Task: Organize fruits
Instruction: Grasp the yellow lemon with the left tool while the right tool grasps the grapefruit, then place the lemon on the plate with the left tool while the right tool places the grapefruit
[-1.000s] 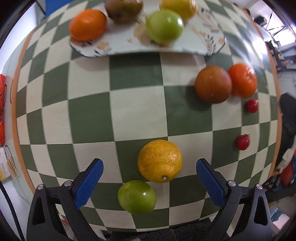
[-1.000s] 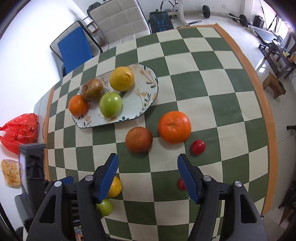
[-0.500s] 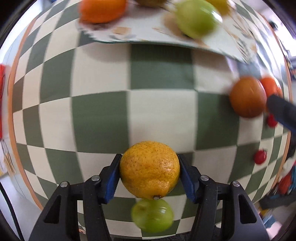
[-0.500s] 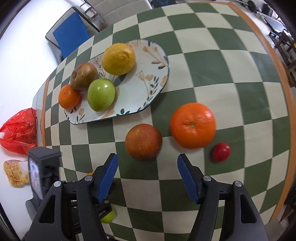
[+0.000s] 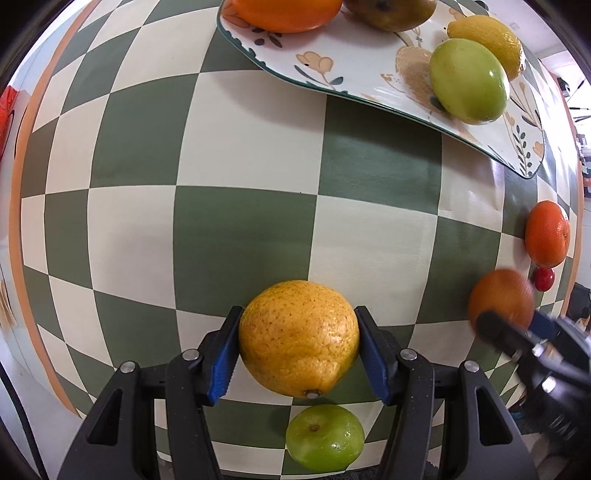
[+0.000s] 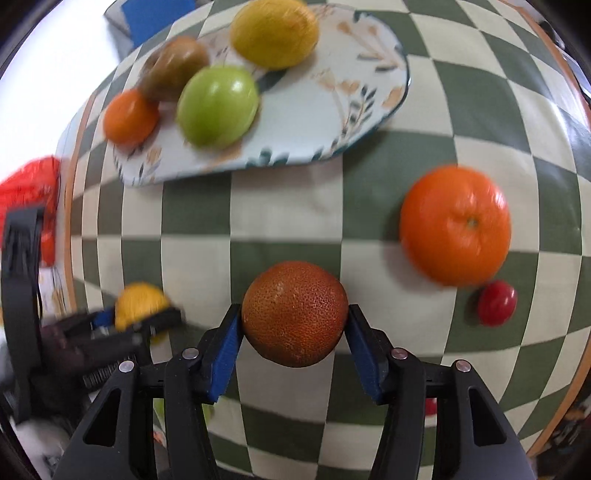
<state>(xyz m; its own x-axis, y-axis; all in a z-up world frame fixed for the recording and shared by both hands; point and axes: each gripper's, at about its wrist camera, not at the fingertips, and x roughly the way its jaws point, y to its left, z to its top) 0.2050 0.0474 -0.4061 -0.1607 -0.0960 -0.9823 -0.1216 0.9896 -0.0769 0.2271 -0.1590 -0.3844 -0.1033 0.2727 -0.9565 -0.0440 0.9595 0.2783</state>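
Two hand-held grippers work a green-and-cream checkered worktop (image 5: 243, 236) at once, each clamped on a piece of fruit. The left hand-held gripper (image 5: 298, 352) has its blue pads pressed against both flanks of a speckled yellow orange (image 5: 298, 338), which looks raised above the cloth; a small green fruit (image 5: 325, 436) lies on the worktop beneath it. The right hand-held gripper (image 6: 294, 338) is closed the same way on a dark russet orange (image 6: 294, 313).

Ahead of both sits the flowered oval plate (image 6: 314, 110), already carrying a lemon (image 6: 274, 32), a green apple (image 6: 218, 106), a brown fruit (image 6: 173, 68) and a small orange (image 6: 130, 116). A large bright orange (image 6: 456, 225) and a red cherry tomato (image 6: 496, 302) remain on the cloth.

The step in hand appears to be the carry from pick-up to plate. The next move likely calls for bringing each fruit over the plate's bare right-hand part, lowering it gently and releasing without nudging the round fruits already there.
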